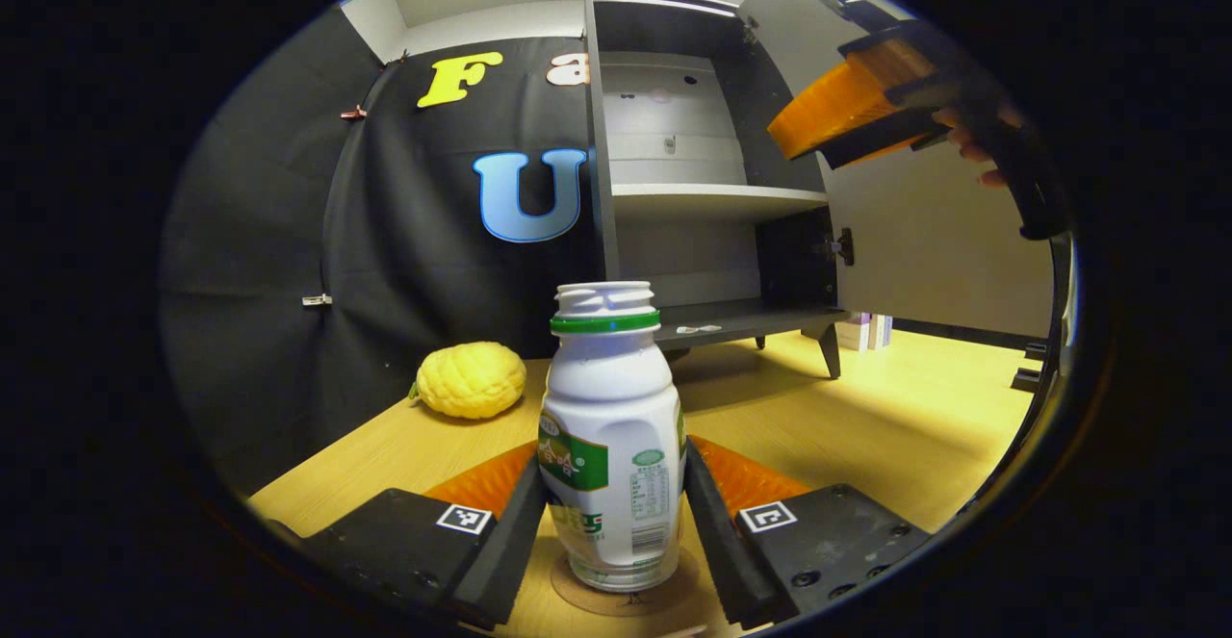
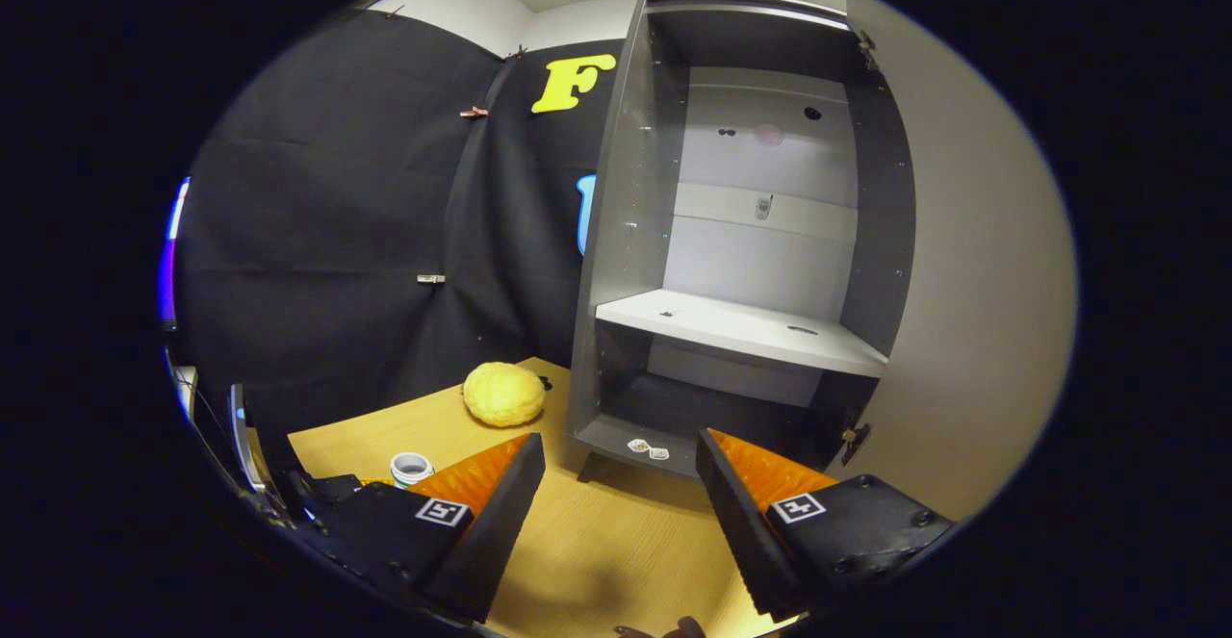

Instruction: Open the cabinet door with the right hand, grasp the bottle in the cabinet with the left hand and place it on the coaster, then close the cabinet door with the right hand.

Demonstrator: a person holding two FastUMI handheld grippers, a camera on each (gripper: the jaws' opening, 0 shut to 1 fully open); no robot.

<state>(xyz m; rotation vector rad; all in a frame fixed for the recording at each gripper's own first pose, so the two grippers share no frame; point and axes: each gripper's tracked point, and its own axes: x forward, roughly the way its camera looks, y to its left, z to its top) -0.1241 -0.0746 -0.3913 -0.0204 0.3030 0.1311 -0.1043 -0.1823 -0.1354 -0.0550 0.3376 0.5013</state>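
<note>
A white bottle (image 1: pixel 613 397) with a green neck ring and no cap stands upright on a round brown coaster (image 1: pixel 616 601) on the wooden table. My left gripper (image 1: pixel 614 455) is shut on it, one finger against each side of its lower body. The grey cabinet (image 1: pixel 674 200) stands behind with its door (image 1: pixel 924 234) swung open to the right and its shelves bare. A hand holds my right gripper (image 1: pixel 818 128) high up in front of that door. In the right gripper view, the right gripper (image 2: pixel 621 441) is open with nothing between its fingers, facing the cabinet (image 2: pixel 741 330). The bottle's top (image 2: pixel 412 468) shows at lower left.
A yellow lumpy fruit (image 1: pixel 472 380) lies on the table (image 1: pixel 866 426) left of the cabinet, near the black cloth wall. The cabinet stands on short legs at the table's far side. Its open door (image 2: pixel 962 282) stands along the right side.
</note>
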